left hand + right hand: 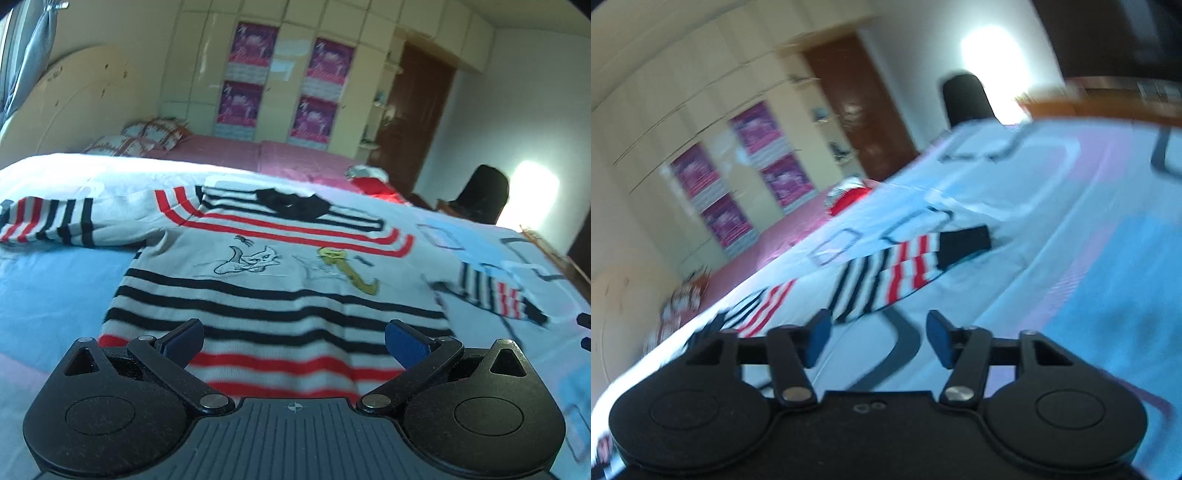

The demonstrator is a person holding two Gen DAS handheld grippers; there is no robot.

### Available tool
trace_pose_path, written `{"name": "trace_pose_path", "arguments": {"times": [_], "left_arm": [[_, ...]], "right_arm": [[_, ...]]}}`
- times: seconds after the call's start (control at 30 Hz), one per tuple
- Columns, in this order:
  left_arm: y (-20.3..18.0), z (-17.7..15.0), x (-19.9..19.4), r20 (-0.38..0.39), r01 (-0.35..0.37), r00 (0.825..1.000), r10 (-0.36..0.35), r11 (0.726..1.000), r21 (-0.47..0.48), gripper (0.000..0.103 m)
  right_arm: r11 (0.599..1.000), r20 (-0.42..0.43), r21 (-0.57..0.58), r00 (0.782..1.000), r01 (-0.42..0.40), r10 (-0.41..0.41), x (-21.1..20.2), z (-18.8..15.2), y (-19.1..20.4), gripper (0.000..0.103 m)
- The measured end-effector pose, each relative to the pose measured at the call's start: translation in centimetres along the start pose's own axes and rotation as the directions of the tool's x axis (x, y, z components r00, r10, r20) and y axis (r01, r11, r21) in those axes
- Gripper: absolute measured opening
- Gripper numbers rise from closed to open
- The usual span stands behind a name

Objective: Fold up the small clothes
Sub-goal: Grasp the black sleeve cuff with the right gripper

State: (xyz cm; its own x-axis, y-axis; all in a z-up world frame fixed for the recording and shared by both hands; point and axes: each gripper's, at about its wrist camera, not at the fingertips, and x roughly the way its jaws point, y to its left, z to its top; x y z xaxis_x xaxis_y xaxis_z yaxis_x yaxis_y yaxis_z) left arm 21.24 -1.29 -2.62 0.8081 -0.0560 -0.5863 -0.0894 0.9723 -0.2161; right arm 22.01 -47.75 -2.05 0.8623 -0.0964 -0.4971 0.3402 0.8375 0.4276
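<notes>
Sweater (pixel 273 266), striped with cat drawings, lies flat on the bed (pixel 55 295): only the left wrist view shows it whole, hem between the wide, empty left tongs (pixel 293 341). Blurred right view shows one sleeve (pixel 886 273) just beyond the half-open, empty right tongs (pixel 877 338).

Black grippers (pixel 293 341) with blue-padded fingers (pixel 406 341), silver screws.
</notes>
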Motion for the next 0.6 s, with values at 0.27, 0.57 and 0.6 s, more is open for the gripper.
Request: {"name": "trace_pose_path", "arguments": {"times": [0.27, 0.57, 0.6], "left_arm": [[-2.5, 2.0, 10.8, -0.112, -0.104, 0.989, 0.100, 0.994, -0.035, 0.103], [-4.0, 1.8, 15.7, -0.202, -0.137, 0.971, 0.127, 0.990, -0.037, 0.103], [-3.8, 1.8, 15.8, -0.208, -0.141, 0.969, 0.130, 0.989, -0.040, 0.103]], "right_arm": [[0.954, -0.079, 0.294, 0.996, 0.066, -0.044, 14.3, 3.2, -7.2, 0.045], [0.940, -0.078, 0.327, 0.994, 0.102, -0.080, 18.3, 4.2, -8.7, 0.022], [0.940, -0.082, 0.319, 0.992, 0.116, -0.095, 18.4, 4.1, -8.7, 0.015]]}}
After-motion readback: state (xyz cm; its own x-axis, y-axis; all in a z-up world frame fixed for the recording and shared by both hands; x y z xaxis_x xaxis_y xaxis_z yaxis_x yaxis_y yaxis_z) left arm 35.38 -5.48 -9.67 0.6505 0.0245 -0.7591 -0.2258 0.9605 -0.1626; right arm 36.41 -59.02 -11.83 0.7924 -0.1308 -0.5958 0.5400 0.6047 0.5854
